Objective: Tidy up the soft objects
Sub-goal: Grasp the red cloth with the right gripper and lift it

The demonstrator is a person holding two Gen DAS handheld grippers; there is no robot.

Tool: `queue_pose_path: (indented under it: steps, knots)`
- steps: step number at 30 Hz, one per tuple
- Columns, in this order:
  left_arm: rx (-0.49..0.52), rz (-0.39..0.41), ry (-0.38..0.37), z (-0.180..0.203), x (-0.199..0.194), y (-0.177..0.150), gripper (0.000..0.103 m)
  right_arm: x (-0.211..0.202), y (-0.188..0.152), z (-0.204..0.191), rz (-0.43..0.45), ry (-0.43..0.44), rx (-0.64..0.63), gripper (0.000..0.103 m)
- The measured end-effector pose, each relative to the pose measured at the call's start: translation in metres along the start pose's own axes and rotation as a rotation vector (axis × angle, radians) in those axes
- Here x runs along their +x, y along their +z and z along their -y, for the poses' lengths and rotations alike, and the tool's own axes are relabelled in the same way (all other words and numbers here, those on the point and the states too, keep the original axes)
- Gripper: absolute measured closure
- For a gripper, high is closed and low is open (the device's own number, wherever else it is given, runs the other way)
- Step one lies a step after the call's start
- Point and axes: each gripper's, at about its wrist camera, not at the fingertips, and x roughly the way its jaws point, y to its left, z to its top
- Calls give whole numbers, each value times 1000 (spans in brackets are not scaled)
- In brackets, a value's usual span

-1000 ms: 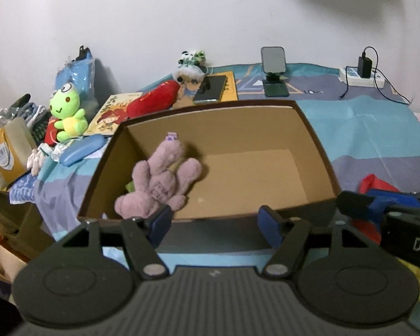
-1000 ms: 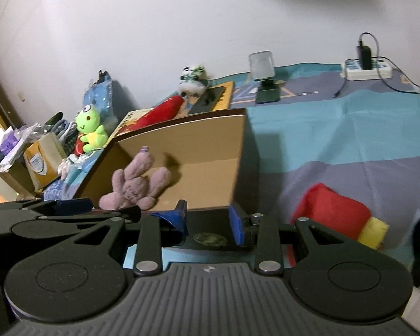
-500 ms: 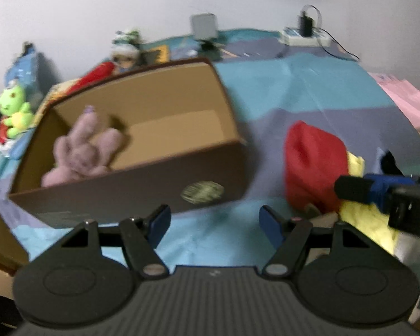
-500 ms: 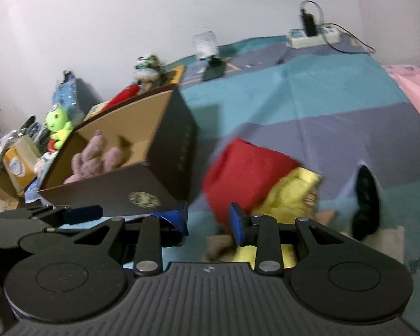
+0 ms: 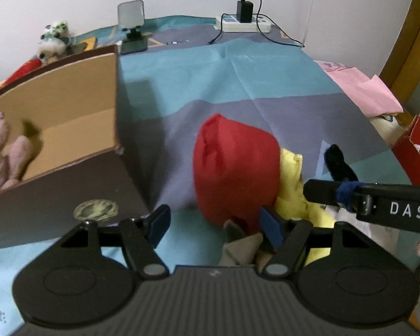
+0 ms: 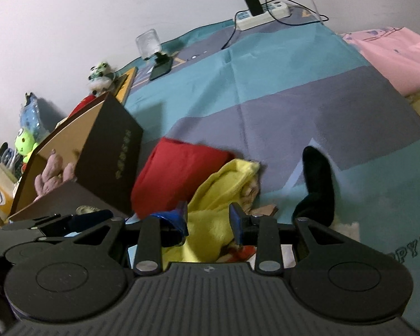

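Blue pads: left gripper (image 5: 214, 221) has its jaws wide apart with nothing held; red pillow (image 5: 235, 168) sits just past them.
Right gripper (image 6: 208, 219): jaws apart, nothing pinched; yellow cloth (image 6: 224, 193) lies between and beyond them.
Hidden: the cloth's near end is under the gripper body; small bits below it are too blurry to name.
Black sock (image 6: 317, 184): long way runs toward the gripper, bottom end cut off.
Pink bunny (image 5: 2, 154): in the brown box (image 5: 70, 190), half cut off, ears pointing up.
Only right view: green frog toy (image 6: 25, 144).
Only left view: red box (image 5: 417, 151).
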Motion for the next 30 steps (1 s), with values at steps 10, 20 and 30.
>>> queue_pose_path:
  steps: [10, 20, 30]
  knots:
    - [-6, -19, -54, 10, 34, 17, 28, 27, 35, 5, -17, 47, 13, 88]
    - [7, -23, -91, 9, 49, 30, 77, 58, 52, 5, -81, 145, 65, 87]
    - [61, 80, -126, 13, 28, 51, 88, 47, 65, -6, -55, 228, 44, 88]
